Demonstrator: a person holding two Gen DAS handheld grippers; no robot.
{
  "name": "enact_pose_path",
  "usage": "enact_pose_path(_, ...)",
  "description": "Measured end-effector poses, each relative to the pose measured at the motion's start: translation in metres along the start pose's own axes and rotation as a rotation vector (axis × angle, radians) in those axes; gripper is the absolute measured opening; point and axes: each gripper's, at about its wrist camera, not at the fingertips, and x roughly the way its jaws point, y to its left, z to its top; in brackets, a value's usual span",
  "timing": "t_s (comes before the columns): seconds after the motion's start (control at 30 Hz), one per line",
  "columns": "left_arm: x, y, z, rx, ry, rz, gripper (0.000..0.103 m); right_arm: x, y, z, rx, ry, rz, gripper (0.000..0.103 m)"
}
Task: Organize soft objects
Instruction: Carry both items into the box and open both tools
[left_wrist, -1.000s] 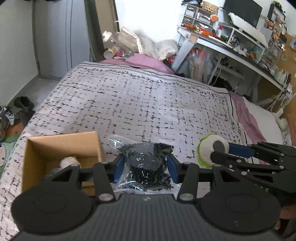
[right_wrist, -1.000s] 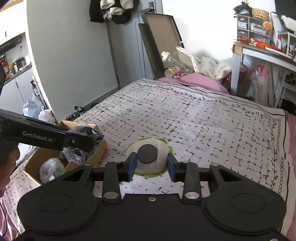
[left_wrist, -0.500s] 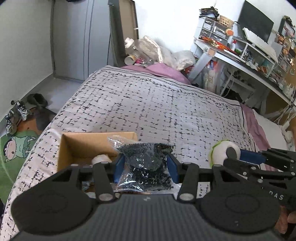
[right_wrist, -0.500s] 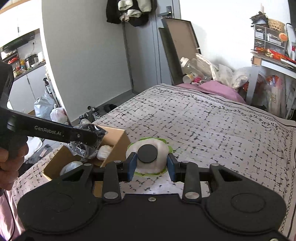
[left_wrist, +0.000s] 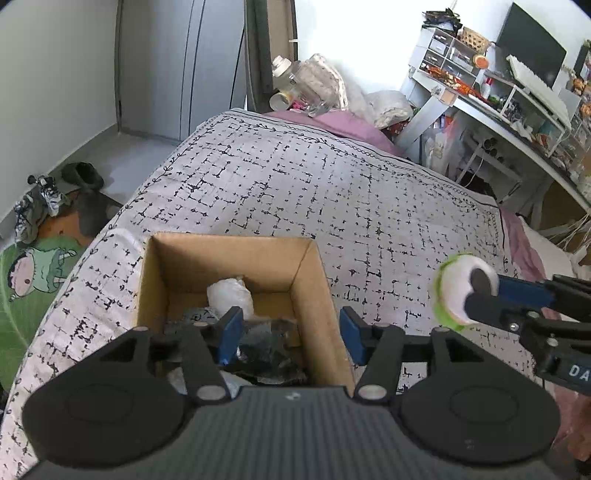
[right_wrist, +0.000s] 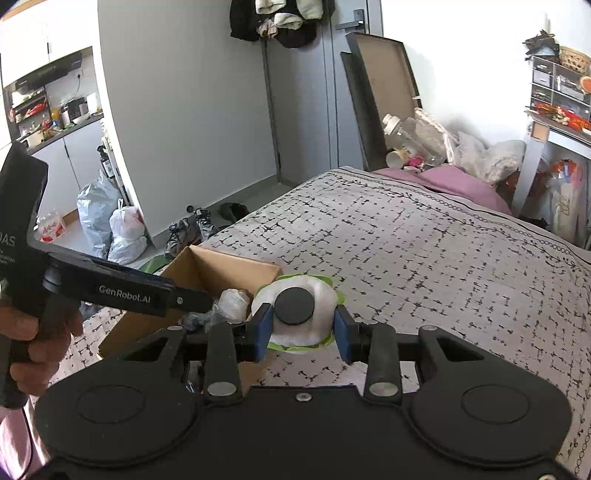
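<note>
An open cardboard box (left_wrist: 317, 273) sits on the patterned bed cover. My left gripper (left_wrist: 290, 332) hangs open over the box's right wall. A black crinkly bag (left_wrist: 271, 352) lies inside the box below it, beside a white soft bundle (left_wrist: 231, 297). My right gripper (right_wrist: 301, 332) is shut on a white plush toy with a green rim and a black round patch (right_wrist: 295, 306). It holds the toy in the air just right of the box (right_wrist: 207, 269). The toy also shows in the left wrist view (left_wrist: 456, 291).
The bed cover (left_wrist: 332, 192) stretches far and right of the box. Shoes (left_wrist: 40, 199) and a green mat (left_wrist: 29, 273) lie on the floor to the left. Bottles and bags (left_wrist: 306, 88) are piled at the bed's head. A cluttered desk (left_wrist: 517, 110) stands at the right.
My left gripper has opened and the black bag has dropped into the box. Both grippers have moved left toward the box; the right one still holds the plush toy.
</note>
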Motion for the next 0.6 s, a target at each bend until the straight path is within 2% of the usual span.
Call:
enact_pose_path(0.4,-0.013,0.044,-0.009,-0.050,-0.013,0.042,0.060,0.029,0.038,0.019,-0.076,0.016,0.029,0.035)
enact_pose_path(0.6,-0.023,0.061,-0.011,-0.067,-0.025,0.061,0.065,0.046,0.053,0.029,-0.103,0.017,0.020,0.036)
